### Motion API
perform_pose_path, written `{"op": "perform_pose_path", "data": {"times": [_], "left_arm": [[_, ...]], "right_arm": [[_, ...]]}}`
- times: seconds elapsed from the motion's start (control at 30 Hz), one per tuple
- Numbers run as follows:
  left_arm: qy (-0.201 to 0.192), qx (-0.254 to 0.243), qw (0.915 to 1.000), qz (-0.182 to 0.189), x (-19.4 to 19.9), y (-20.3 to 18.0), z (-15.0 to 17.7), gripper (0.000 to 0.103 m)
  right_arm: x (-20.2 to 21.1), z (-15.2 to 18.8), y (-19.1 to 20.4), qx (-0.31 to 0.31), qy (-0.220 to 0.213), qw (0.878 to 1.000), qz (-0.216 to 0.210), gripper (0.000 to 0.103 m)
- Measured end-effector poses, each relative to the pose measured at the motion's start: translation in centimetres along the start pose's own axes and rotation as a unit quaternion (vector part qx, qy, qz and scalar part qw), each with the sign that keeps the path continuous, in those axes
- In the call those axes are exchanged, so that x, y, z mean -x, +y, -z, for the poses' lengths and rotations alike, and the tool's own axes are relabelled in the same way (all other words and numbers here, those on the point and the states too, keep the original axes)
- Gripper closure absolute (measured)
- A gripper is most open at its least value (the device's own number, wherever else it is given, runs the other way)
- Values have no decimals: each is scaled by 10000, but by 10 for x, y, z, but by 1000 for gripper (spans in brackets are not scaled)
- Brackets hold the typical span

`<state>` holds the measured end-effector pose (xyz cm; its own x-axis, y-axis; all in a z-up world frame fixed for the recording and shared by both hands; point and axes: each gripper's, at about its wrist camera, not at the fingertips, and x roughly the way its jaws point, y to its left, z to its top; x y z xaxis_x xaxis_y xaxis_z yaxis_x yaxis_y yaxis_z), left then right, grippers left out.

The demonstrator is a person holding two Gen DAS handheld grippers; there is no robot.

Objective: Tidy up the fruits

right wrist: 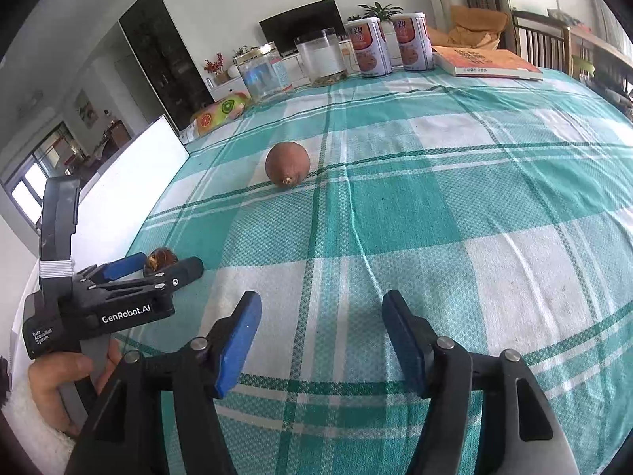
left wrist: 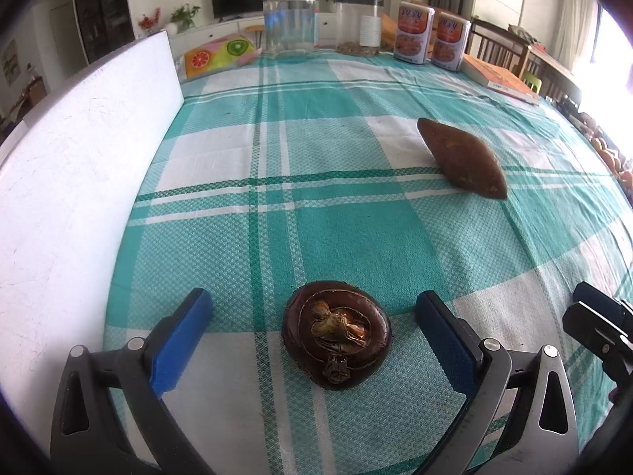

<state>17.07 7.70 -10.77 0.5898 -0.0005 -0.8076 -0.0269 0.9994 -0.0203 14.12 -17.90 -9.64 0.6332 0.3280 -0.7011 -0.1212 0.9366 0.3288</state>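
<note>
Left tongs [left wrist: 312, 316] wide astride the dark flat fruit [left wrist: 336, 334], right tongs [right wrist: 320, 340] wide & empty; fruit prob. firm, light, glossy, so pinch across its rim.

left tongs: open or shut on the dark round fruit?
Open. The left tongs straddle the dark round fruit, with tablecloth visible between each blue pad and the fruit.

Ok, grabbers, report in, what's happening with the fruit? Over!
Left gripper open, straddling dark round fruit. Right gripper open, empty. Brown pointed fruit alone on the tablecloth. Nothing blocking.
</note>
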Motion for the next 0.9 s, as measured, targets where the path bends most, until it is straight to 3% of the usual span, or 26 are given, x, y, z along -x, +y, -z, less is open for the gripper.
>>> {"op": "perform_pose_path", "data": {"times": [0.1,0.2,0.33,0.43,0.47,0.57,0.67,0.73,0.83,0.9], "left_arm": [[-131,162,9986,488,6,9,1,1],[-249,409,9951,868,10,19,2,2],[-185,42,9980,603,12,5,2,9],[-211,-326,9992,76,14,-6,6,36],[-270,-374,9989,87,16,-7,6,54],[-248,-333,9990,142,20,-3,7,56],[-147,-183,9991,349,25,-1,11,56],[-34,-76,9986,513,32,-1,16,56],[82,38,9968,800,47,-2,25,56],[95,46,9956,926,58,-3,31,56]], "right_arm": [[-2,-3,-19,-465,-56,9979,-453,39],[-3,-4,-23,-556,-68,9964,-644,38],[-5,-4,-19,-468,-67,9970,-611,36],[-8,-8,-17,-452,50,9975,-548,36],[-11,-14,-14,-454,226,9978,-422,36],[-20,-51,5,-254,625,9977,-27,36],[-36,-102,46,548,715,9958,135,34],[-74,-127,70,1091,1340,9840,444,32],[-130,-137,88,1526,2158,9603,893,36],[-154,-131,89,1766,2565,9414,1298,55]]}}
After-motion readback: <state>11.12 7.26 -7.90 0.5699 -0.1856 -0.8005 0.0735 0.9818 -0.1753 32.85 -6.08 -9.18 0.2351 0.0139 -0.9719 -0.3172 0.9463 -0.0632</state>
